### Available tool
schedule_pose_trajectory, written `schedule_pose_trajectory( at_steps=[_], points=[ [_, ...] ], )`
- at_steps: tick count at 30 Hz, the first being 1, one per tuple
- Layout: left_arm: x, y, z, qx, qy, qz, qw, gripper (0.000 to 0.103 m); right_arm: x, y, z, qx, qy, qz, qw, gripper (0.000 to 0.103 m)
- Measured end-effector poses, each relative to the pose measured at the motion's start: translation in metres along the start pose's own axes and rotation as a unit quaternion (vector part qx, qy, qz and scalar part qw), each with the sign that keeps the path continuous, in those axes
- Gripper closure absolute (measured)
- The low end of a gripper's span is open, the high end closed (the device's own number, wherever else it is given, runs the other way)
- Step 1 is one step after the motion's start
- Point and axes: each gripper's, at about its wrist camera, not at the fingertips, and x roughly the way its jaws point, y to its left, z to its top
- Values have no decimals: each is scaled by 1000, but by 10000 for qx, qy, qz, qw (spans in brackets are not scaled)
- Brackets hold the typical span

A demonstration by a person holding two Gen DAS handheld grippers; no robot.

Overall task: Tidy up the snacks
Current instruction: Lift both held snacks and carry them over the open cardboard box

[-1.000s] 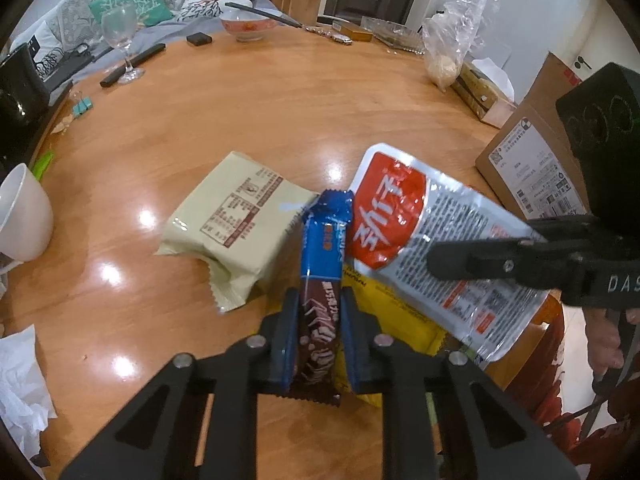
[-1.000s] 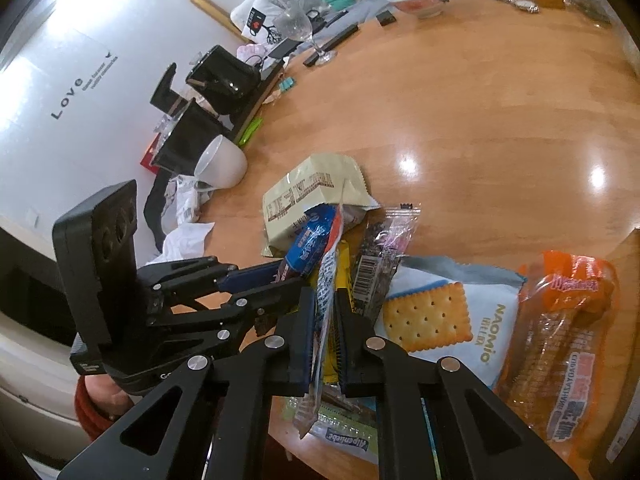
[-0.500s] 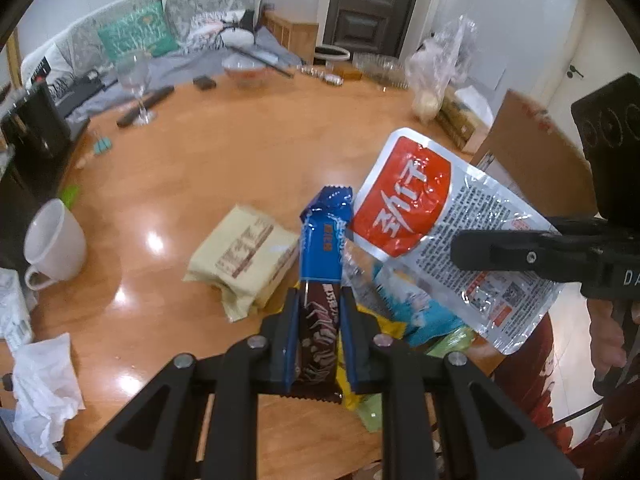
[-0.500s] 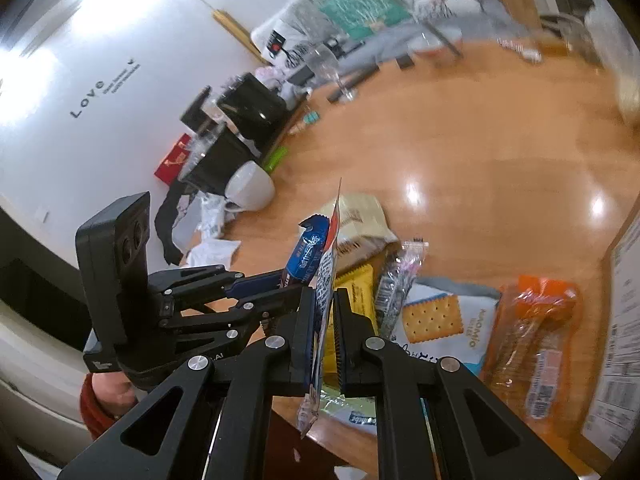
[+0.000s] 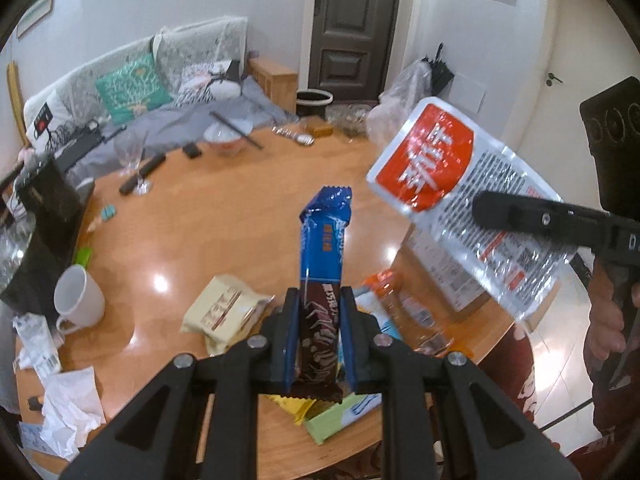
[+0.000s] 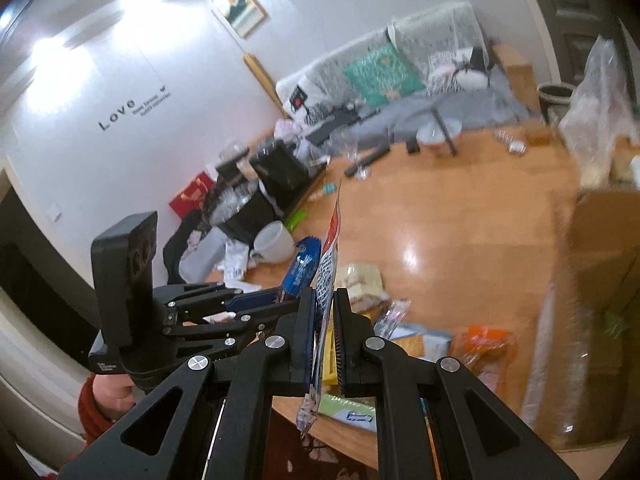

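At far left of the left wrist view, a white mug (image 5: 78, 298) stands on the round wooden table (image 5: 224, 216), with crumpled paper (image 5: 70, 412) near the table edge in front of it. A beige snack packet (image 5: 224, 312) lies flat on the table to the right of the mug.

At centre, the left gripper (image 5: 319, 344) is seen with its jaws pinching the brown lower end of a blue-and-brown chocolate bar (image 5: 325, 240). The bar is held upright, clear of the tabletop. Below the jaws, further snack packets (image 5: 340, 416) lie at the near table edge, partly hidden.

At right, a red-and-white snack pouch (image 5: 452, 184) is held in the air above the table edge, tilted. It is gripped by the right gripper (image 6: 323, 340), whose jaws are pressed onto the thin pouch (image 6: 326, 276), seen edge-on in the right wrist view. A cardboard box (image 6: 600, 248) stands at the table's right side.
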Motion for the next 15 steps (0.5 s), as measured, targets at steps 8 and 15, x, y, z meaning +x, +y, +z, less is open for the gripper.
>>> schedule_pose_trajectory(
  at_steps=[8, 15],
  points=[
    [-15, -46, 28, 238, -264, -266, 9990, 87, -78, -26, 7, 79, -675, -157, 9976, 99],
    [-16, -99, 52, 594, -352, -523, 9962, 87, -130, -63, -1, 258, -970, -495, 9937, 99]
  ],
)
